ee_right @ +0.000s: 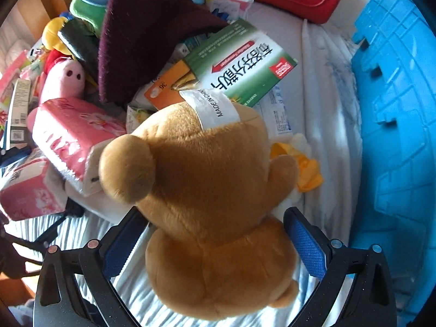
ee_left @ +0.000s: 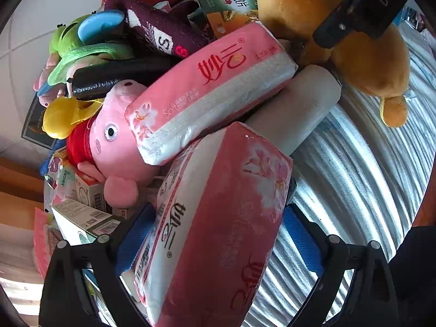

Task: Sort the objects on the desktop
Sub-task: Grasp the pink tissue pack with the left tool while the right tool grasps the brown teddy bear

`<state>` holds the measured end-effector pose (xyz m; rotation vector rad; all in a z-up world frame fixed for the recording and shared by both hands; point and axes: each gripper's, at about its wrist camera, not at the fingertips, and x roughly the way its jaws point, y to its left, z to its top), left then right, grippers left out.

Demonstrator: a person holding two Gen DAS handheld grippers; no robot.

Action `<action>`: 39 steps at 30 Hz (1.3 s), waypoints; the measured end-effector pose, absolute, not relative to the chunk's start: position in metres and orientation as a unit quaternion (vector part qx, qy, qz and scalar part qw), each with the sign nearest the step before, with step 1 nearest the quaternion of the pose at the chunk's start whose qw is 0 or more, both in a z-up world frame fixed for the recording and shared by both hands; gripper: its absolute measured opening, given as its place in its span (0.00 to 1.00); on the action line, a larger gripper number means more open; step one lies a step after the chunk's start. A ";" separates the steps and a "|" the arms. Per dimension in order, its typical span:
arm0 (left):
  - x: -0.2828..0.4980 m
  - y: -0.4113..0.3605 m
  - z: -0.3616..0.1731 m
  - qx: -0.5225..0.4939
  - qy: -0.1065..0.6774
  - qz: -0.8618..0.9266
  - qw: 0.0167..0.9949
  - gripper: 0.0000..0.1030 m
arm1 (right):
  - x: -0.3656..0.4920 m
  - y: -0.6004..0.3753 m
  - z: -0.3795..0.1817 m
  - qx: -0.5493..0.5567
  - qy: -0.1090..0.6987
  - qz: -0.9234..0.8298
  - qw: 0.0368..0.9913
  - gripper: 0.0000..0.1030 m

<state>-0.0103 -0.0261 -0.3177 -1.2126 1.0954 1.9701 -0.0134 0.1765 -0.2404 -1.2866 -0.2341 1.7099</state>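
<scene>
The left hand-held gripper [ee_left: 218,234] is clamped on a pink tissue pack [ee_left: 218,218], its blue pads pressed to both sides. The pack carries red Chinese characters and a flower print, and it sits at the near edge of the heap. A second pink tissue pack [ee_left: 207,92], marked "Soft", leans against a Peppa Pig plush [ee_left: 114,147] just behind.

The right hand-held gripper [ee_right: 215,239] is closed around the body of a brown teddy bear [ee_right: 207,190], which lies on the striped sheet [ee_right: 130,291]. The bear's sewn-in tag [ee_right: 215,109] reads "MADE IN CHINA". Touching the tag lies a green and white medicine box [ee_right: 239,65] with Chinese print and the number "36". A maroon knit hat [ee_right: 144,32] overlaps that box. A blue plastic crate [ee_right: 395,136] stands beside the heap.
</scene>
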 end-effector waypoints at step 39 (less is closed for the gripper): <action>-0.034 -0.074 -0.195 -0.419 0.282 0.785 0.358 0.65 | -0.010 0.086 -0.189 -0.463 -0.052 0.738 0.488 0.76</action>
